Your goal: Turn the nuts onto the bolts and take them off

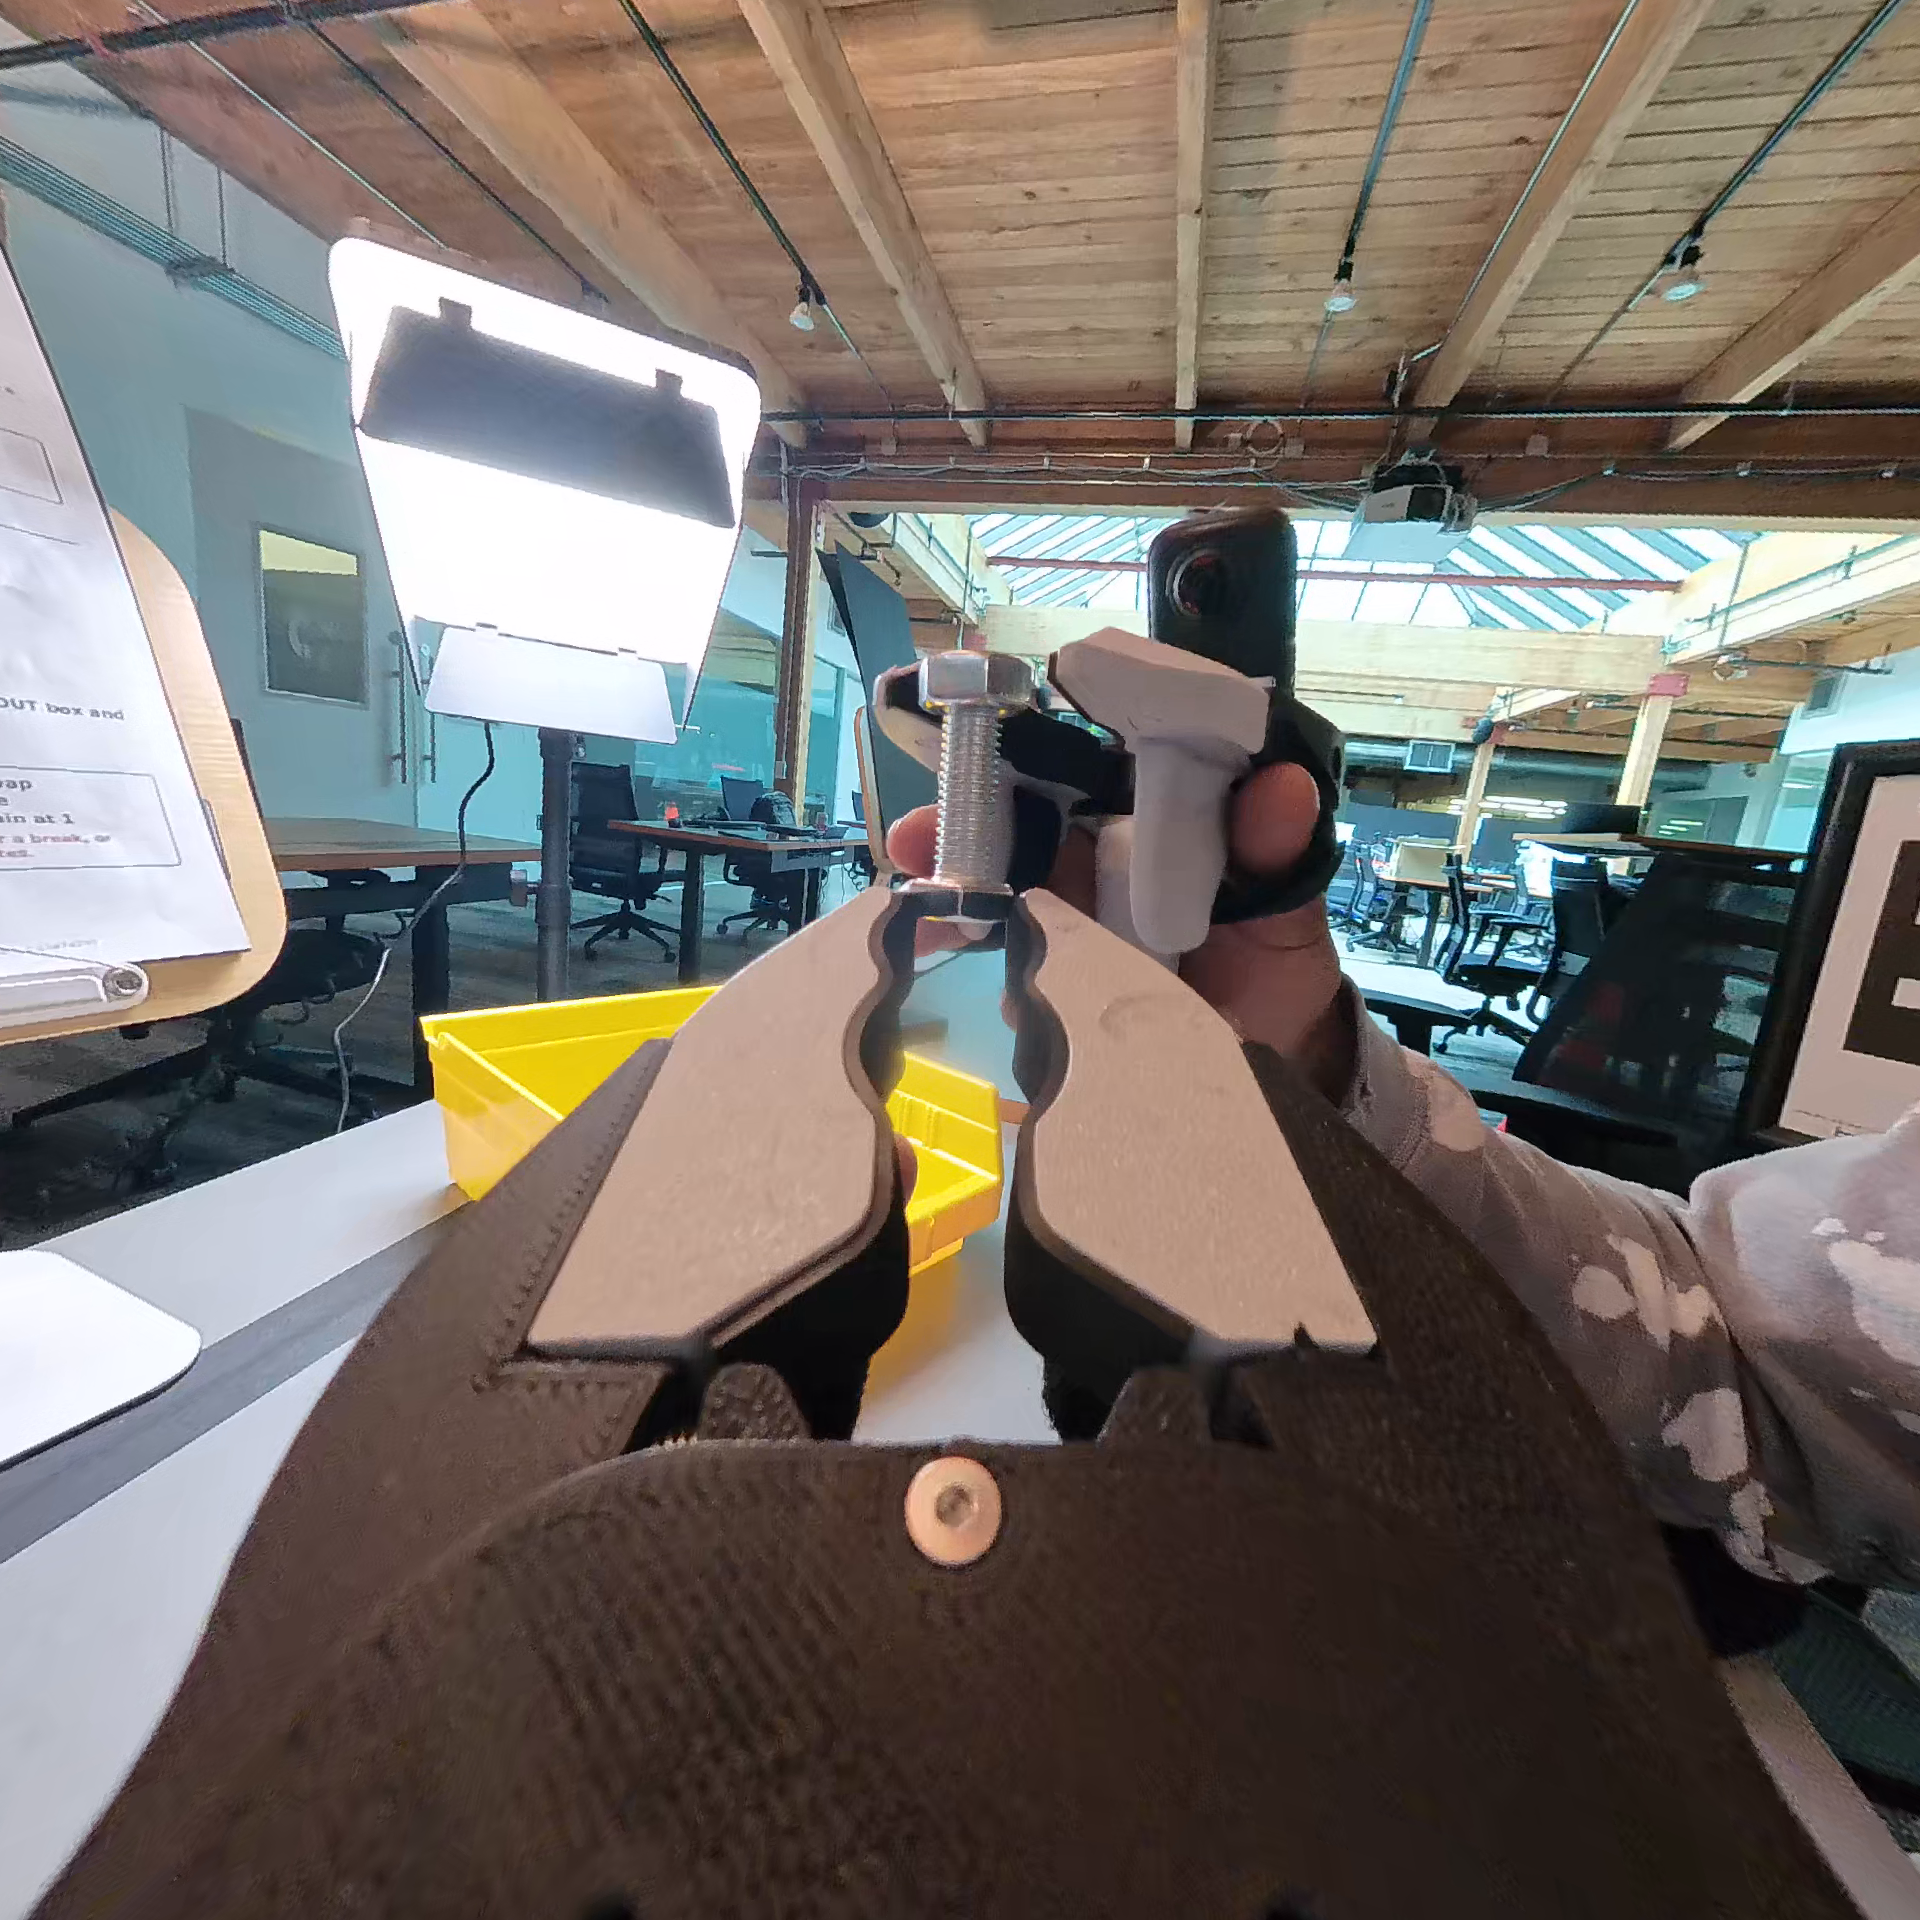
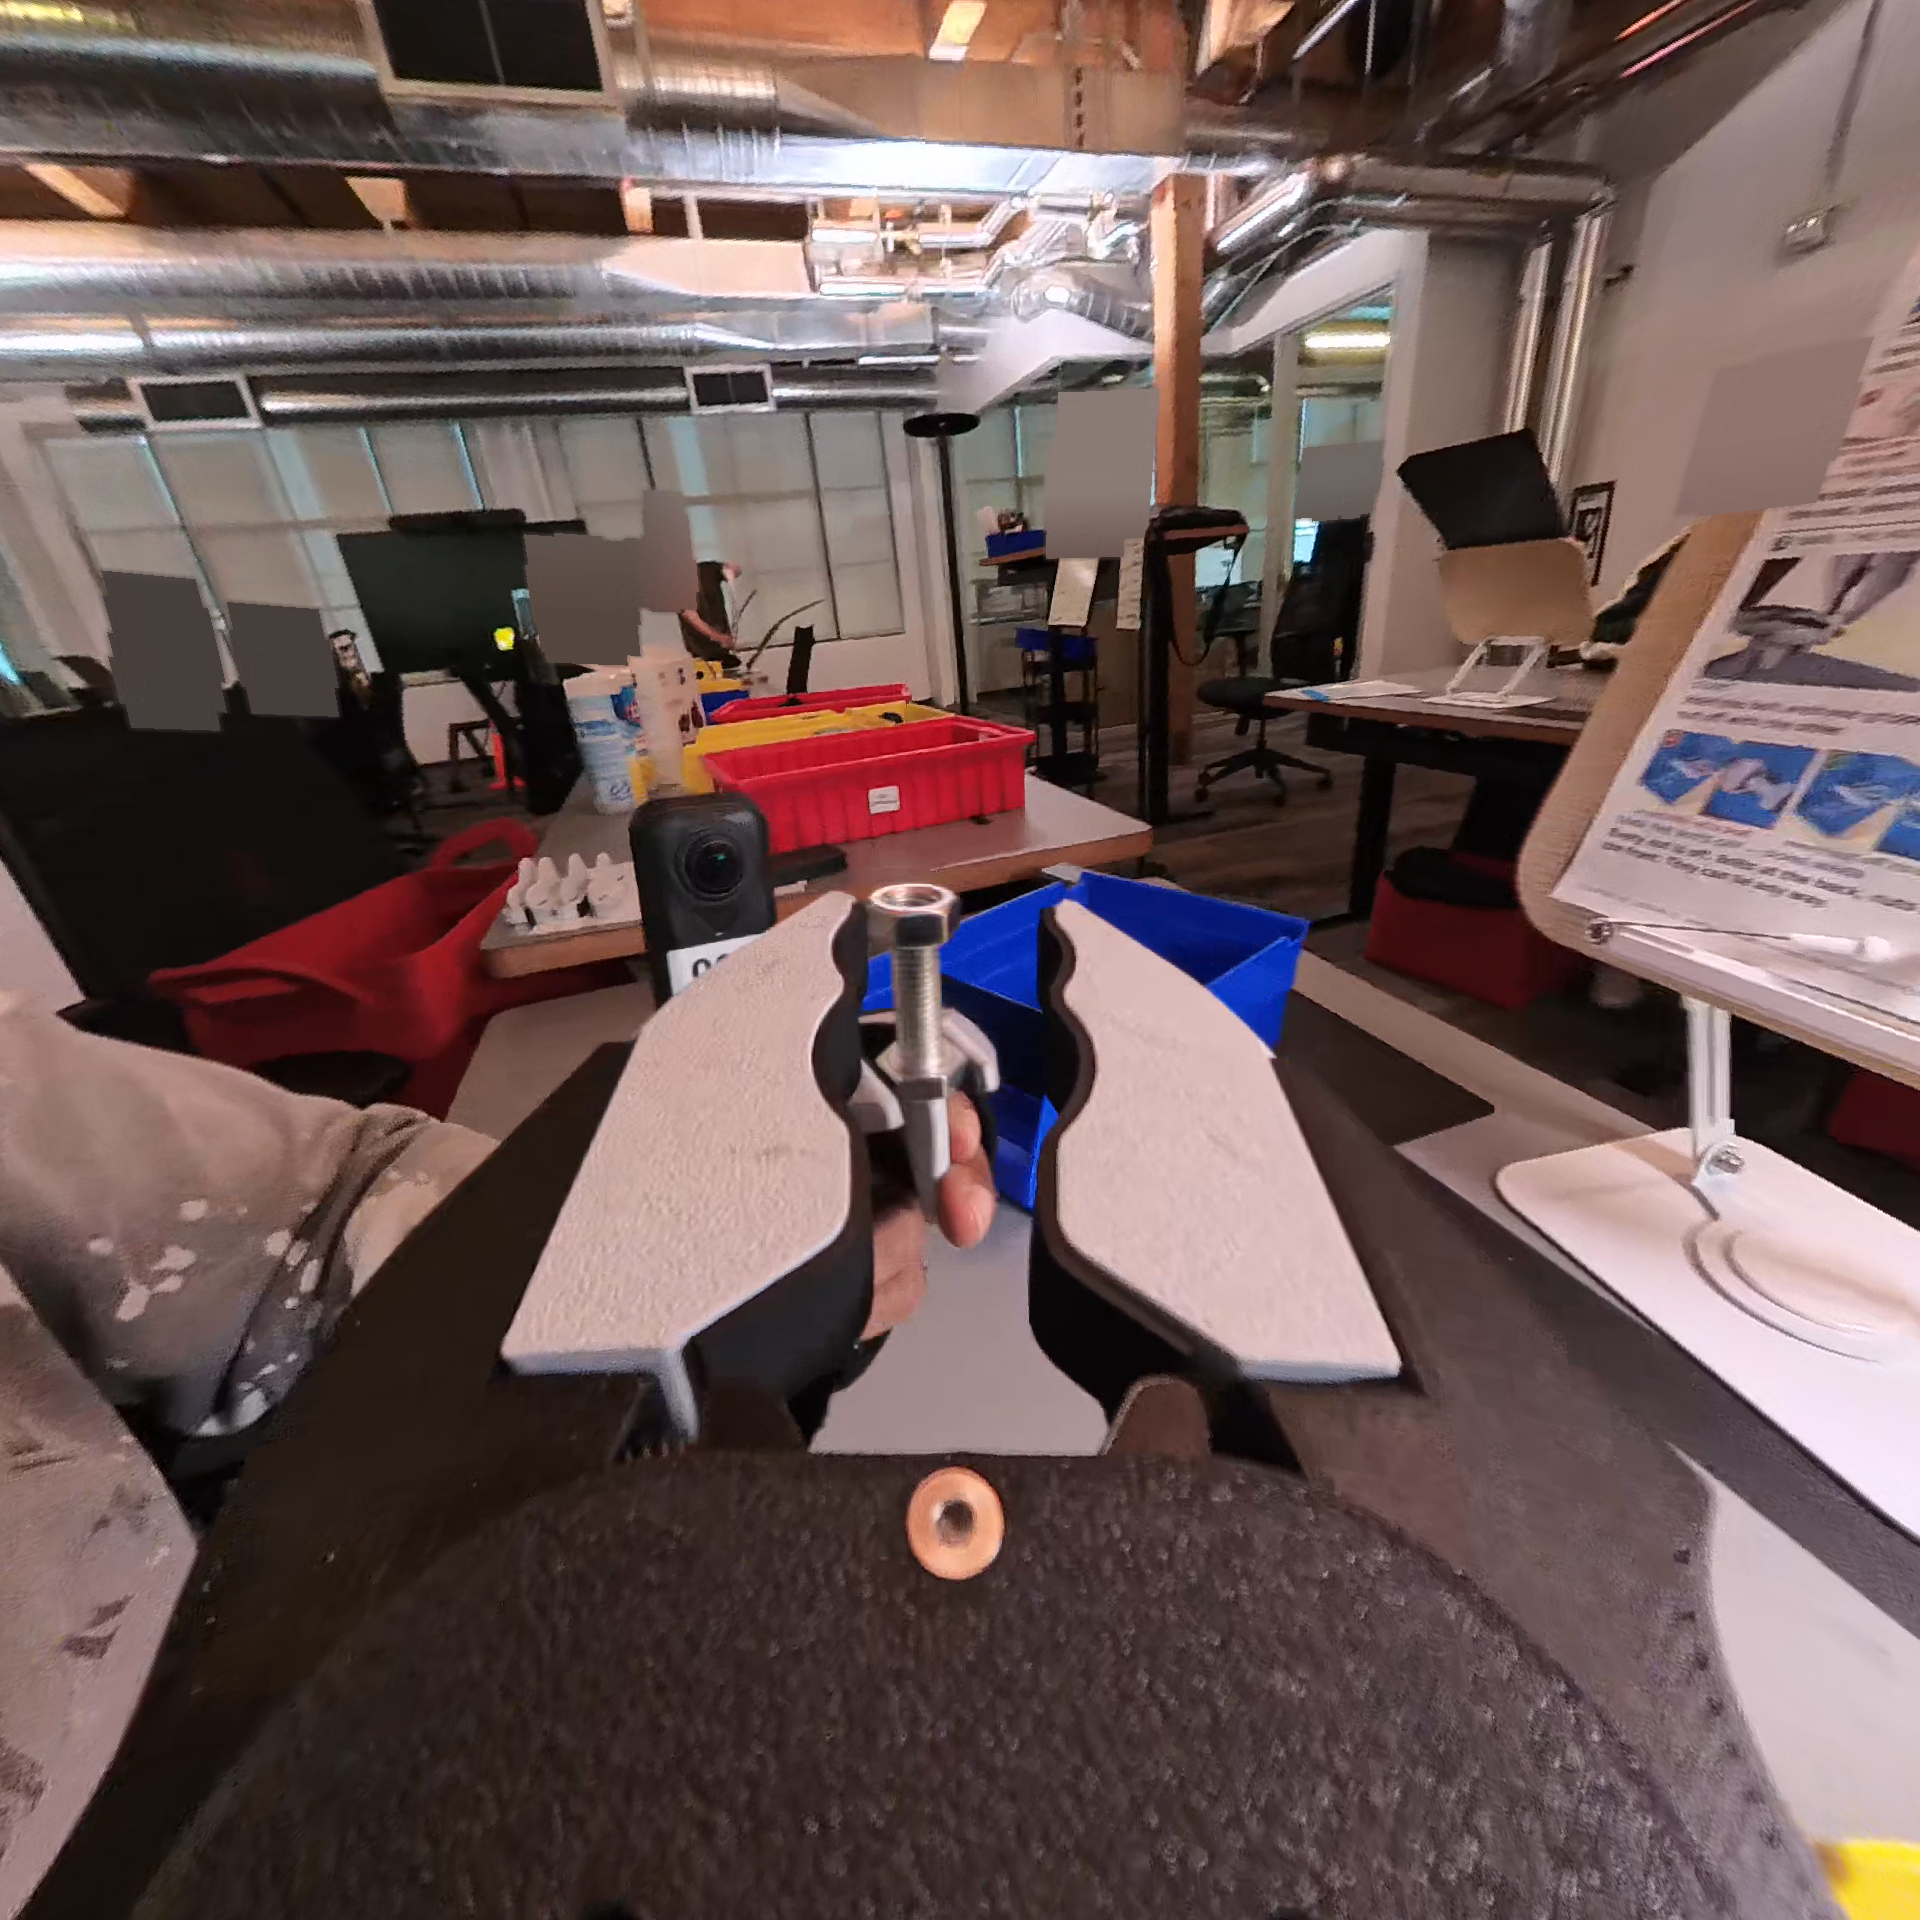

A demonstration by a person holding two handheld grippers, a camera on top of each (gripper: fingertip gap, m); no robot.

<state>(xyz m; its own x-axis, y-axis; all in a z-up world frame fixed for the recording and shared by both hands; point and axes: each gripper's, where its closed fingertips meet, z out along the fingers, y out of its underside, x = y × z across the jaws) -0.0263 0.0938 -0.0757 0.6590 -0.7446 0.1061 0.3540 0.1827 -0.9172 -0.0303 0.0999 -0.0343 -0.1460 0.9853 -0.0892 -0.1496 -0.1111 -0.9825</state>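
A silver bolt (image 1: 971, 805) stands upright in mid air above the table. My left gripper (image 1: 958, 909) is shut on its head at the bottom. A hex nut (image 1: 971, 681) sits at the top end of the thread. In the right wrist view the nut (image 2: 912, 912) lies between the fingertips of my right gripper (image 2: 948, 920), whose jaws stand apart, the nut close to the left finger. The bolt (image 2: 923, 1013) runs down to the left gripper's small white fingers (image 2: 881, 1091). A white finger (image 1: 1153, 696) of the right gripper shows beside the nut.
A yellow bin (image 1: 520, 1081) sits on the white table (image 1: 260, 1299) below the left gripper. A blue bin (image 2: 1195, 956) lies behind the right gripper. Clipboard stands with instruction sheets are at the left (image 1: 104, 727) and at the right (image 2: 1766, 779). A bright light panel (image 1: 540, 468) stands behind. The gap from one gripper's tips to the other's is roughly 4 centimetres.
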